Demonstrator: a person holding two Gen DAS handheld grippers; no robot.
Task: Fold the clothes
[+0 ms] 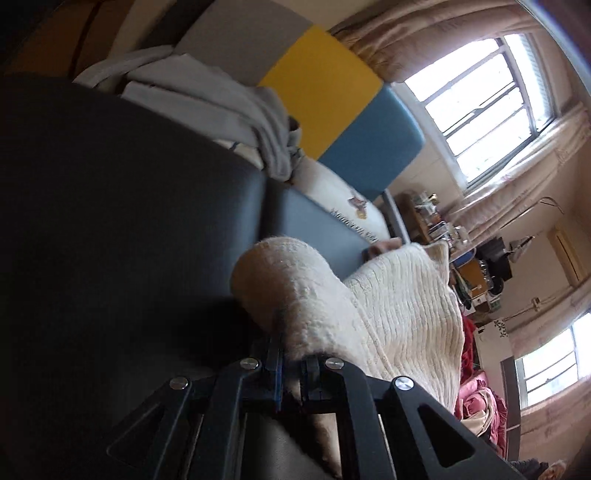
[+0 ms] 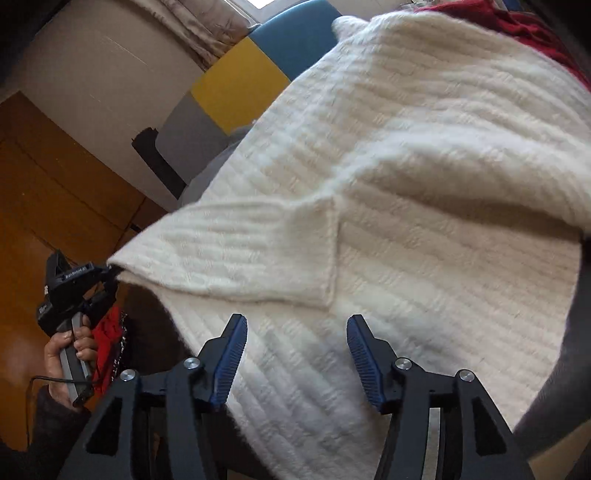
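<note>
A cream ribbed knit sweater (image 2: 406, 184) fills most of the right wrist view, one flap folded across its middle. My left gripper (image 1: 286, 339) is shut on a bunched fold of this sweater (image 1: 399, 295), which drapes away to the right. In the right wrist view that left gripper (image 2: 107, 273), held by a hand (image 2: 70, 347), pinches the sweater's left corner. My right gripper (image 2: 300, 350) hangs open just over the sweater's near part. Its blue pads (image 2: 232, 350) stand well apart and press on nothing.
A dark padded surface (image 1: 110, 221) lies under the sweater. Grey clothes (image 1: 207, 103) are piled at its far side, by a grey, yellow and blue panelled board (image 1: 325, 85). Red fabric (image 2: 517, 22) lies beyond the sweater. Brown wood (image 2: 55, 184) shows on the left.
</note>
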